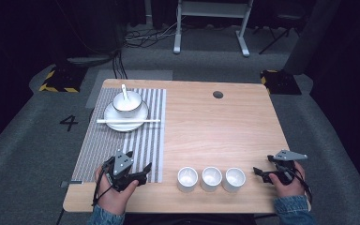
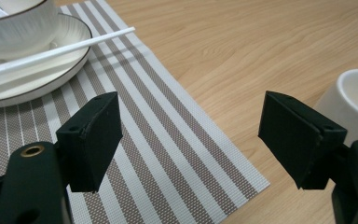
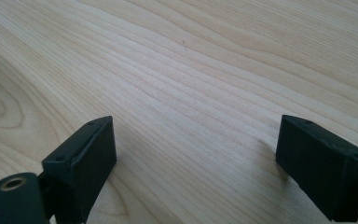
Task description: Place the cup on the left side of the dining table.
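While both hands rest at the bottom edge of the wooden table (image 1: 215, 126), the left gripper (image 1: 143, 174) sits at lower left over the corner of a striped placemat (image 1: 140, 140), its fingers (image 2: 93, 140) spread wide with nothing between them. The right gripper (image 1: 261, 172) lies at lower right, fingers (image 3: 84, 163) likewise apart over bare wood. Three white cups (image 1: 211, 178) stand in a row between the grippers. In the upper left, a bowl (image 1: 127, 104) holding a spoon (image 1: 124, 92) sits on a plate (image 1: 122, 123), with white chopsticks (image 1: 129, 121) laid across the plate.
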The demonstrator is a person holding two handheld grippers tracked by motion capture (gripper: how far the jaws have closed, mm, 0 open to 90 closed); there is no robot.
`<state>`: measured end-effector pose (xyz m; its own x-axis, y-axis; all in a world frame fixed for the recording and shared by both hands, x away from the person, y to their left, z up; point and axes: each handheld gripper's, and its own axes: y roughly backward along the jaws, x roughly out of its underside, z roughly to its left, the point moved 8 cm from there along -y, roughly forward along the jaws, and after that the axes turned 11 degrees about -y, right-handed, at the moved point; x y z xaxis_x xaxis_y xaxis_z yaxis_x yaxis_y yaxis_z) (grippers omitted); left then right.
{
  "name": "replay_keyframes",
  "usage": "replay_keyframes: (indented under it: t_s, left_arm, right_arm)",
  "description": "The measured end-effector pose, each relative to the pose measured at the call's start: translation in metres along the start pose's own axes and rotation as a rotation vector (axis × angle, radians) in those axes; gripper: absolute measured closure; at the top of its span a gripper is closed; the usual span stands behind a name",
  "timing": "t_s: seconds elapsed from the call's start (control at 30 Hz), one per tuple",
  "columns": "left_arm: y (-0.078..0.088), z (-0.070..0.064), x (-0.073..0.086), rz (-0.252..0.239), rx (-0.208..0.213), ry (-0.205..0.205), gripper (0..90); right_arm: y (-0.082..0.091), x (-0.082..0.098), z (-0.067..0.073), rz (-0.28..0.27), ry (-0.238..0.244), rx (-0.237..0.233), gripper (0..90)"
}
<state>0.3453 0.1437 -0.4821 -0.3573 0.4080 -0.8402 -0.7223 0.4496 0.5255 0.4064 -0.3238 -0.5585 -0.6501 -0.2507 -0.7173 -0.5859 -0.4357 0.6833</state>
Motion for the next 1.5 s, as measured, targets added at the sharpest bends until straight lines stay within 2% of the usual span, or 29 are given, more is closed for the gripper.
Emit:
replay_keyframes:
  t_s: [0.13, 0.27, 0.4, 0.43, 0.5, 0.67, 0.87, 1.03, 1.07, 1.23, 1.5]
  left_arm:
    - [0.000, -0.005, -0.006, -0.014, 0.011, -0.009, 21.5]
    - [-0.002, -0.007, -0.007, 0.002, 0.015, -0.032, 21.7]
    - [-0.002, -0.011, -0.014, -0.033, 0.016, -0.023, 21.3]
    - [-0.002, -0.013, -0.017, -0.053, 0.031, -0.005, 20.9]
    - [-0.003, -0.019, -0.020, -0.068, 0.060, 0.000, 20.8]
    - [-0.004, -0.033, -0.027, -0.071, 0.087, -0.024, 19.9]
    - [-0.002, -0.046, -0.039, -0.084, 0.096, -0.037, 18.5]
    - [-0.003, -0.058, -0.046, -0.084, 0.103, -0.066, 18.7]
    - [-0.003, -0.065, -0.050, -0.090, 0.117, -0.076, 18.7]
    - [-0.006, -0.077, -0.060, -0.098, 0.138, -0.099, 18.7]
    - [-0.019, -0.104, -0.074, -0.112, 0.199, -0.114, 18.6]
  right_arm:
    - [0.000, 0.000, 0.000, -0.002, 0.002, 0.002, 12.7]
    - [0.000, 0.000, 0.000, -0.002, 0.002, 0.003, 12.7]
    - [0.000, 0.000, 0.000, -0.002, 0.002, 0.003, 12.7]
    - [0.000, 0.000, 0.000, -0.003, 0.004, 0.003, 12.8]
    - [0.000, 0.000, 0.000, -0.003, 0.004, 0.003, 13.0]
    - [0.000, 0.000, 0.000, -0.002, 0.004, 0.002, 13.0]
    - [0.000, 0.000, 0.000, -0.002, 0.004, 0.002, 13.0]
    - [0.000, 0.000, 0.000, -0.002, 0.004, 0.002, 13.0]
    - [0.000, 0.000, 0.000, -0.002, 0.004, 0.002, 13.0]
    - [0.000, 0.000, 0.000, -0.003, 0.004, 0.002, 13.0]
    - [0.000, 0.000, 0.000, -0.003, 0.004, 0.002, 13.1]
